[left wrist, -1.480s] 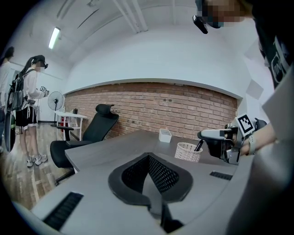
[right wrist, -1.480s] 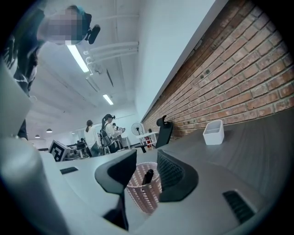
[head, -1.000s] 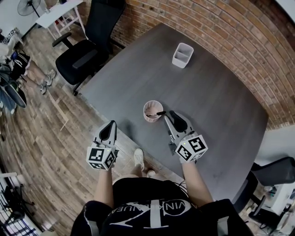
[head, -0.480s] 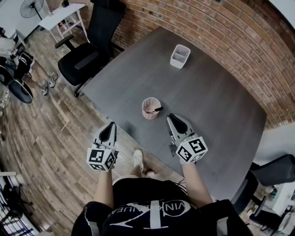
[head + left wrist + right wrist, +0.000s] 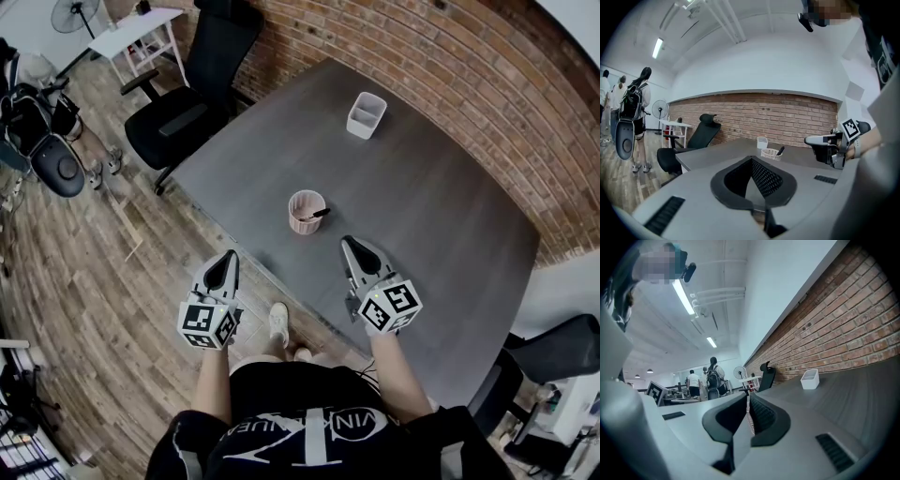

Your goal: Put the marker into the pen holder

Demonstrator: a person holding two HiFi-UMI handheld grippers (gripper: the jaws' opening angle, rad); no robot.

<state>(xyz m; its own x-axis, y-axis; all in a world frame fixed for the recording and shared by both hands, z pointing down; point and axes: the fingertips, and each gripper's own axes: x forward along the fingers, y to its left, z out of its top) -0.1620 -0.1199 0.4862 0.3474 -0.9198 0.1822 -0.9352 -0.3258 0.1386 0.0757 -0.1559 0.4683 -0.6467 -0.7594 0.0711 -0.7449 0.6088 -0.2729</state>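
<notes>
The place reads as an open-plan office or studio. A large grey bench (image 5: 422,216) is set beside an exposed brick wall (image 5: 525,84), and wood-plank flooring (image 5: 84,281) is laid on the bench's other side. A black swivel office chair (image 5: 178,112) is drawn up at the bench's far-left corner, and a small white side table (image 5: 141,28) and a standing fan (image 5: 70,11) are placed beyond it. Above the bench, strip lights (image 5: 684,296) and bare pipes (image 5: 731,23) are fixed to a white ceiling. People (image 5: 712,376) are seen standing well beyond it.
</notes>
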